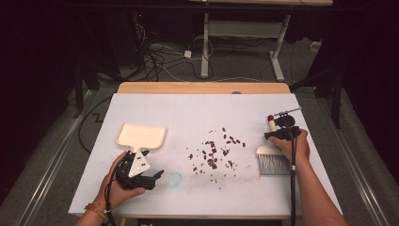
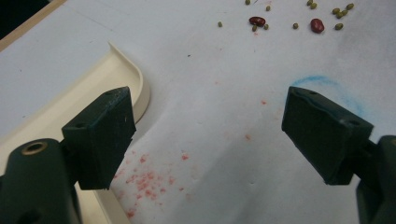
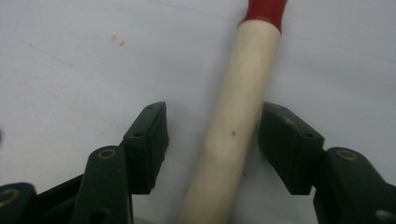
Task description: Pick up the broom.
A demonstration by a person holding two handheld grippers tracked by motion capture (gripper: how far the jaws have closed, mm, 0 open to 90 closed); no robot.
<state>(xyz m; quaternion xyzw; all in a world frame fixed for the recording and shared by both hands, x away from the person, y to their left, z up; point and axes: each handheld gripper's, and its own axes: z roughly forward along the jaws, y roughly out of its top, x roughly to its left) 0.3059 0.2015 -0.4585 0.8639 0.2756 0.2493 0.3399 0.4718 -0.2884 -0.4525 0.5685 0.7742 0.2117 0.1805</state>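
A hand brush (image 1: 272, 160) lies at the table's right, grey bristles toward me, its cream handle (image 3: 243, 84) ending in a red tip. My right gripper (image 1: 278, 133) (image 3: 214, 112) straddles that handle. The handle lies between the jaws, a gap shows on the left side, and the pads do not press on it. A cream dustpan (image 1: 141, 136) (image 2: 133, 77) lies at the left. Just in front of it, my left gripper (image 1: 151, 177) (image 2: 208, 98) stands wide open over bare table with nothing between its jaws. Red and green beans (image 1: 214, 151) (image 2: 257, 21) are scattered in the middle.
The white table sheet (image 1: 197, 113) carries a faint blue scribble (image 1: 175, 179) (image 2: 327, 86) and pink specks near the left gripper. A wooden strip edges the far side. Beyond it are cables on the floor and the legs of another desk.
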